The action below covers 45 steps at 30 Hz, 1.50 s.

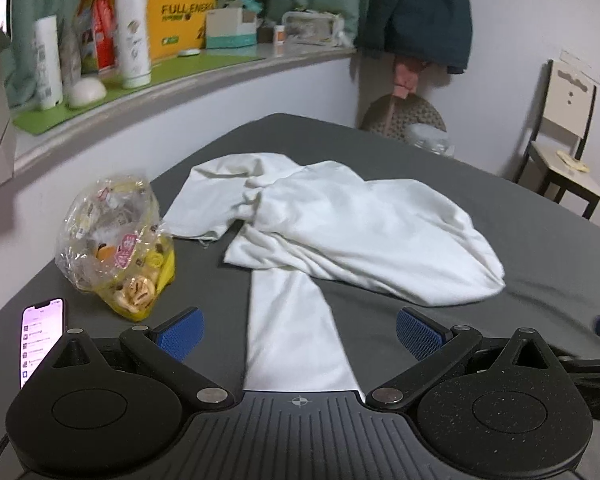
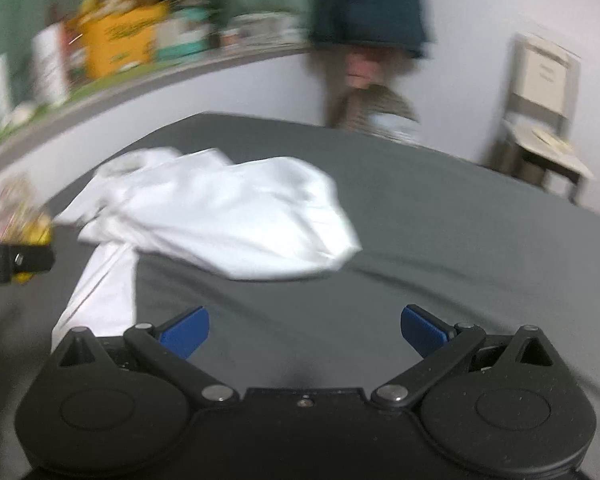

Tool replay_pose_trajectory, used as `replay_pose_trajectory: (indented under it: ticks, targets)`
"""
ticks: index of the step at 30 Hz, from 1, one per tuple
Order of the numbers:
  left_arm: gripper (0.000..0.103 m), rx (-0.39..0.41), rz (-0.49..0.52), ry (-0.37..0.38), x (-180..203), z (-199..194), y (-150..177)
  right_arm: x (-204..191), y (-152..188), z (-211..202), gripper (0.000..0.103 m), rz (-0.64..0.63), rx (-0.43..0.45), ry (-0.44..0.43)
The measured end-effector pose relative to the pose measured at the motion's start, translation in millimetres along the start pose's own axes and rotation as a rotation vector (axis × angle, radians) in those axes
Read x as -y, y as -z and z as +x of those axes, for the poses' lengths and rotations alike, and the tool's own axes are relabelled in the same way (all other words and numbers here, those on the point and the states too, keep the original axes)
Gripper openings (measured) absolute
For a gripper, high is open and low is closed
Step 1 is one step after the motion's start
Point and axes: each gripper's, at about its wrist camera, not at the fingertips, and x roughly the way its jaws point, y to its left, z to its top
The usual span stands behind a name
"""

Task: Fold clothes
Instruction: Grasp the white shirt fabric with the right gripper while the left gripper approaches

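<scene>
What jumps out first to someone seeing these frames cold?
The crumpled white cotton garment sprawled mid-bed on the dark grey sheet, one long strip trailing toward the open left gripper. Left of it sit a clear plastic snack bag and a lit smartphone.

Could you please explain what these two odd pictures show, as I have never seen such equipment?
Each picture comes from a fisheye camera on a hand-held two-finger gripper, looking forward along its blue-padded fingers. The first is the left gripper, the second the right gripper. Both are open and hold nothing. On the dark grey bed sheet lies a crumpled white cotton garment, one long strip of it reaching toward the left gripper. Beside it sit a clear plastic bag of snacks and a lit smartphone. The right-hand picture is blurred.
</scene>
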Motion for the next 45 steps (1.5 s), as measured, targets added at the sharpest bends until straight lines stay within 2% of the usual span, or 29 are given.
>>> replay_pose_trajectory:
  ticks: [4,5,8,9,14,17,19,21,22,23,24,29,34,37,40,45]
  targets:
    - [0.103,0.033,-0.047,-0.040,-10.5,6.8,-2.1,-43.4,-21.5,45.3,0.101,-0.133,0.033,-0.079]
    - [0.103,0.051,-0.067,-0.037,-12.9,6.0,-1.8,-54.9,-25.4,57.8,0.095,-0.161,0.044,-0.084]
    - [0.103,0.110,-0.104,0.029,-16.2,3.7,-3.0,-81.2,-31.7,92.2,0.083,-0.246,0.074,-0.098]
    - [0.099,0.116,-0.124,0.047,-17.3,6.4,-3.3,-85.2,-33.9,101.7,0.081,-0.250,0.090,-0.096]
    - [0.098,0.064,-0.242,0.105,-28.1,34.2,-1.2,-91.7,-37.0,146.1,0.080,-0.273,0.075,-0.084]
    - [0.098,0.055,-0.258,0.095,-29.6,45.9,0.0,-97.5,-34.1,154.7,0.077,-0.293,0.079,-0.072]
    - [0.098,0.043,-0.271,0.091,-30.6,52.4,1.3,-99.4,-33.4,154.6,0.063,-0.297,0.099,-0.053]
    - [0.097,0.031,-0.295,0.095,-33.5,57.9,2.1,-94.7,-36.3,151.6,0.036,-0.259,0.110,-0.048]
    - [0.097,0.029,-0.306,0.098,-34.9,59.2,2.2,-90.5,-38.4,148.7,0.029,-0.230,0.109,-0.062]
    - [0.097,0.027,-0.317,0.101,-36.2,60.4,2.3,-86.1,-40.3,145.6,0.014,-0.201,0.109,-0.074]
    - [0.097,0.028,-0.319,0.104,-37.1,60.4,2.2,-80.6,-41.4,140.8,0.011,-0.168,0.112,-0.081]
    - [0.097,0.041,-0.308,0.122,-35.4,55.5,2.1,-40.2,-42.3,94.3,0.009,0.025,0.169,-0.112]
    - [0.097,0.056,-0.260,0.192,-23.8,42.6,1.5,21.8,-34.9,18.7,0.008,0.198,0.247,-0.097]
    - [0.097,0.069,-0.157,0.273,-5.4,30.1,3.3,62.9,-24.0,-31.2,0.008,0.283,0.288,-0.050]
    - [0.097,0.108,-0.025,0.342,18.8,13.1,9.5,123.3,-5.3,-76.6,0.008,0.439,0.289,-0.005]
    - [0.098,0.124,0.165,0.477,59.3,-8.5,21.2,213.7,33.6,-121.1,0.008,0.578,0.253,0.156]
